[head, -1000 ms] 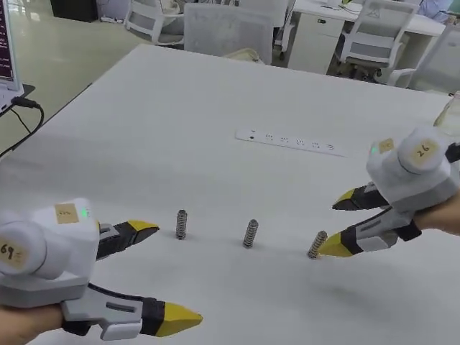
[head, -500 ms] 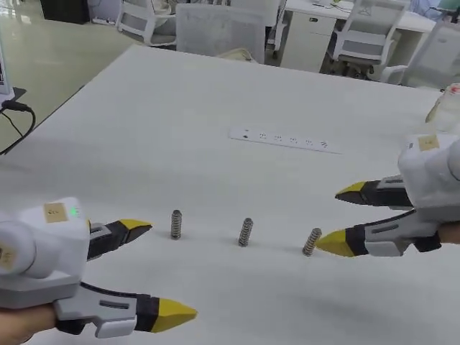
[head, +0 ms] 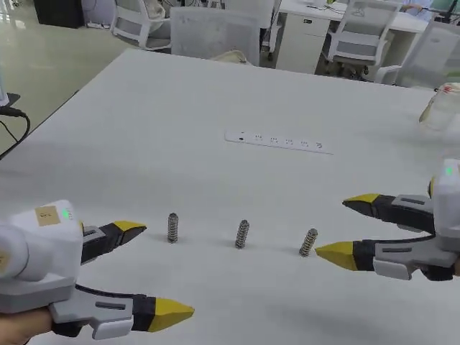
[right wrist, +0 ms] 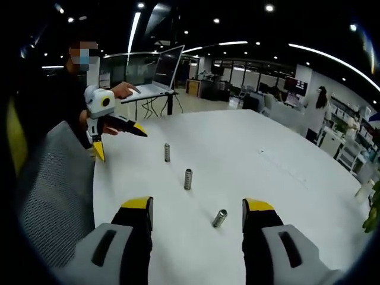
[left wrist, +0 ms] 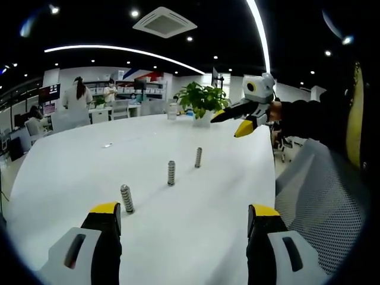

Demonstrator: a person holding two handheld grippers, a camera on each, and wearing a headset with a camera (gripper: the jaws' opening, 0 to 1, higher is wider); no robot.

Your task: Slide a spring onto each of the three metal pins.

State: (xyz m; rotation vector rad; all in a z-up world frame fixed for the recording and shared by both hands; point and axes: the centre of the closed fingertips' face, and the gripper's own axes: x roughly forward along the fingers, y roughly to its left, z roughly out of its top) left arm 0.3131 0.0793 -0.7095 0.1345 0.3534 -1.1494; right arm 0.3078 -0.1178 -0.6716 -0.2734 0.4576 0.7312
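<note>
Plainly spread wide and holding nothing: left gripper (head: 165, 269) and right gripper (head: 331, 226), both low over the white table (head: 215, 108). Just beside the right gripper's lower yellow tip, not touching: right spring (head: 308, 242), leaning slightly. Further along the same row: middle spring (head: 242, 234), then left spring (head: 172, 228), near the left gripper's upper tip. All three grey, coiled, standing.

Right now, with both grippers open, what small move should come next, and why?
Probably ease the right gripper in to straighten the rightmost spring: it leans, while the left spring and middle spring stand upright. That gripper's open jaws are closest to it.
</note>
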